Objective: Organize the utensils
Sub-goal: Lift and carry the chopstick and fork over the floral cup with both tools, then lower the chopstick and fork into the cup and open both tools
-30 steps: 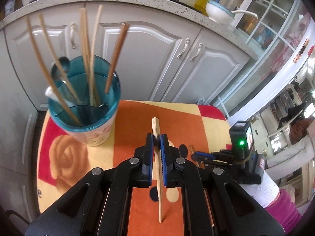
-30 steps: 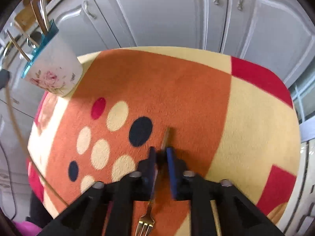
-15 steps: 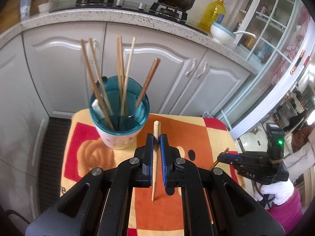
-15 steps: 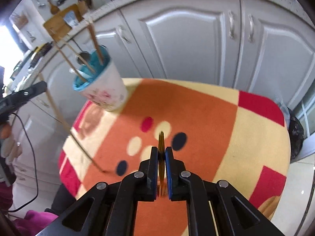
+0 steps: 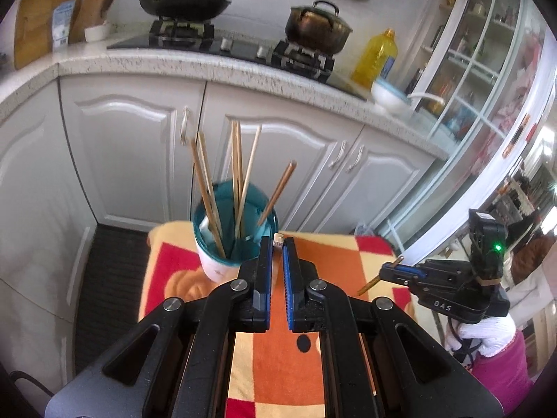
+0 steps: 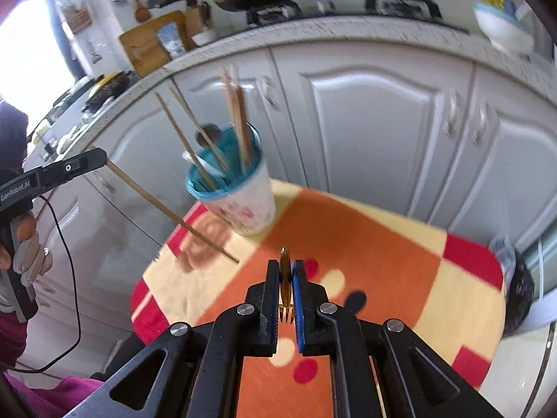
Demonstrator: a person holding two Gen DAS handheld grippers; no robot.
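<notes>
Lifting both catches clear of the cloth (image 6: 383,244), I have risen since a moment ago, so the cup (image 5: 222,261) has dropped from beside my left jaws to ahead and below. My left gripper (image 5: 277,271) is closing on a chopstick (image 6: 167,209); my right gripper (image 6: 286,289) is clamped on a fork (image 6: 285,271). Both point steeply down, so dropping them into the cup looks next.

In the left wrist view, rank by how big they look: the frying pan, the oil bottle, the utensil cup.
1. utensil cup
2. frying pan, close to the cup, and farther away, so unsure
3. oil bottle
</notes>
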